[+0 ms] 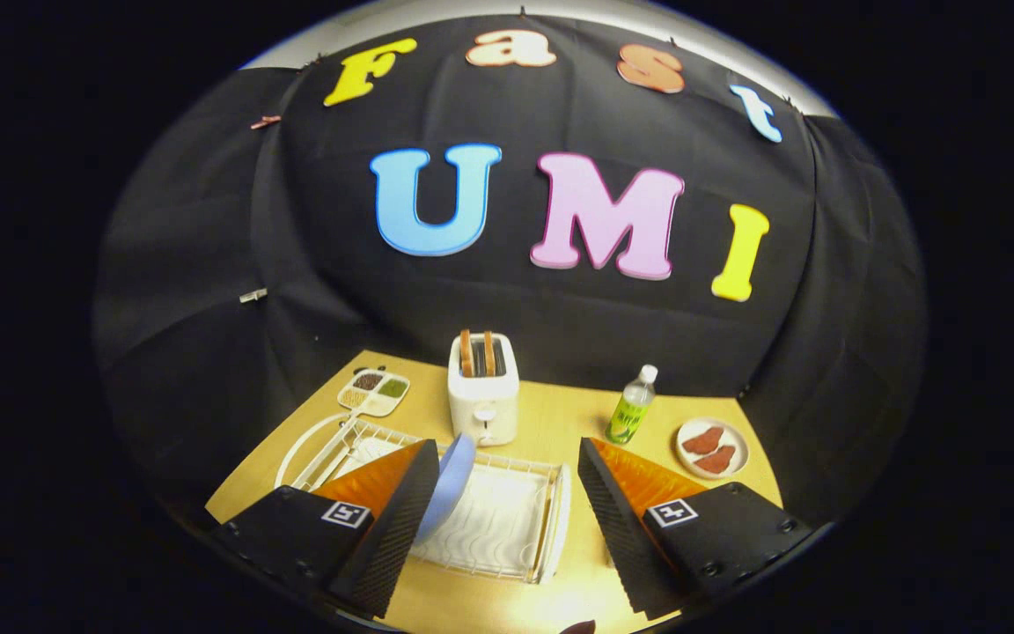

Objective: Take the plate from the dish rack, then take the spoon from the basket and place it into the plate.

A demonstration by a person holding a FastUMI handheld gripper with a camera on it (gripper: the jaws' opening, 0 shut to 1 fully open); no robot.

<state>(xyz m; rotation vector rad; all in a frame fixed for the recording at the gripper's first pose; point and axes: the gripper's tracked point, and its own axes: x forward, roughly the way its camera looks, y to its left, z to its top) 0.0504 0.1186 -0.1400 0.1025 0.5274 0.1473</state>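
The gripper hangs low in the frame with its two fingers spread wide apart and nothing between their pads, so it is released. Between and just ahead of the fingers lies one white dish rack on the tan surface. One light blue plate stands on edge in the rack, tilted, just beside the inner face of the left finger; whether it touches that finger cannot be told. The right finger is well apart from the plate.

Beyond the rack, at centre frame, stands one white toaster with two slices of toast upright in its slots. Left of it lies one white divided tray with four compartments of dark, green and pale contents. Right of the toaster stands one clear bottle with a green label and white cap, upright. Further right lies one small white dish carrying two reddish-brown pieces.
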